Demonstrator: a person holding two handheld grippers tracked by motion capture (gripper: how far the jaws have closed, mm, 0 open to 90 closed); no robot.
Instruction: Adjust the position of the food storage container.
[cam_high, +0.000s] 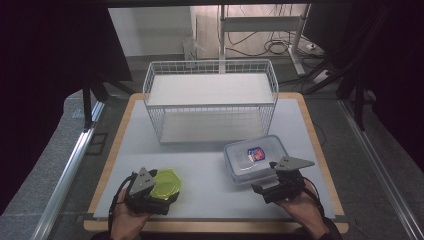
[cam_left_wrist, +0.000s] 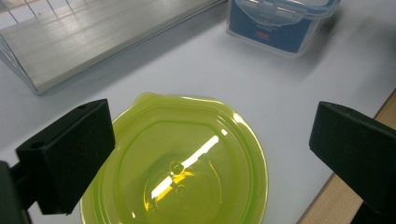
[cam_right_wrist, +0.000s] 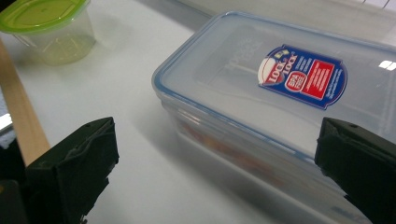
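At the near left of the table (cam_high: 210, 200), we find the left gripper (cam_high: 162, 192) held low over a small round tub with a translucent yellow-green lid (cam_high: 167, 183). In the left gripper view, the lid (cam_left_wrist: 182, 163) sits between the two black jaws, which stand wide apart and press on nothing; the left pad overlaps the lid's edge in that view, but we cannot tell whether it touches. The lid is glossy plastic, with a raised ring and a small pull tab.

Behind, at mid-table, stands a white wire basket (cam_high: 210, 97) with flat shelves.

At the near right, the right gripper (cam_high: 270, 186) sits just beside a rectangular clear plastic box (cam_high: 255, 155). Its jaws are likewise fully parted and hold nothing, the box's near corner lying between them. The box is smooth, blue-rimmed and bears a red-and-blue label (cam_right_wrist: 303, 77).
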